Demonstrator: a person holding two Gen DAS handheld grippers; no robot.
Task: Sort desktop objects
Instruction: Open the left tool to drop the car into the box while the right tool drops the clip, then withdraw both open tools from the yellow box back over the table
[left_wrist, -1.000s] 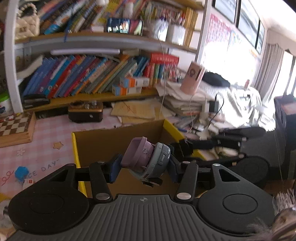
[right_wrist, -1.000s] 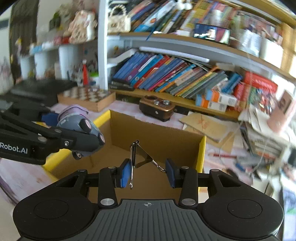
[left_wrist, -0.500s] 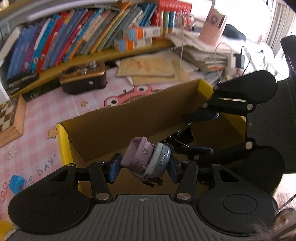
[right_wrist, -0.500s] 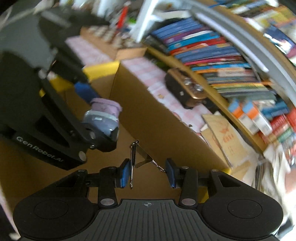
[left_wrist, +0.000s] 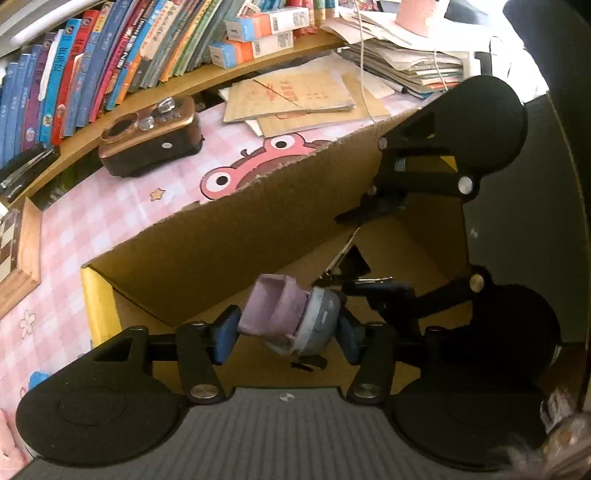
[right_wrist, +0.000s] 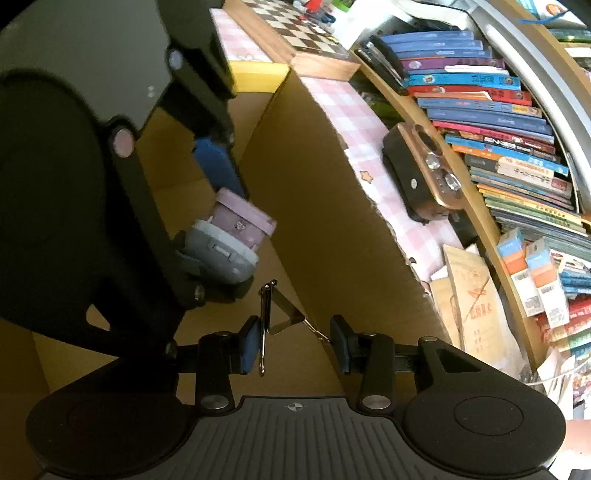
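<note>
My left gripper is shut on a small pink and grey toy and holds it inside an open cardboard box. The toy also shows in the right wrist view, clamped by the left gripper's blue pads. My right gripper is shut on a black binder clip by its wire handles, also inside the box. The clip shows in the left wrist view, just right of the toy. The two grippers are close together over the box floor.
The box stands on a pink checked mat. Behind it are a brown radio-like device, brown envelopes, a chessboard and a shelf of books. Paper stacks lie at the back right.
Both grippers have dropped from above the box down into it, tilting downward, each still holding its object. The box walls now fill more of both views.
</note>
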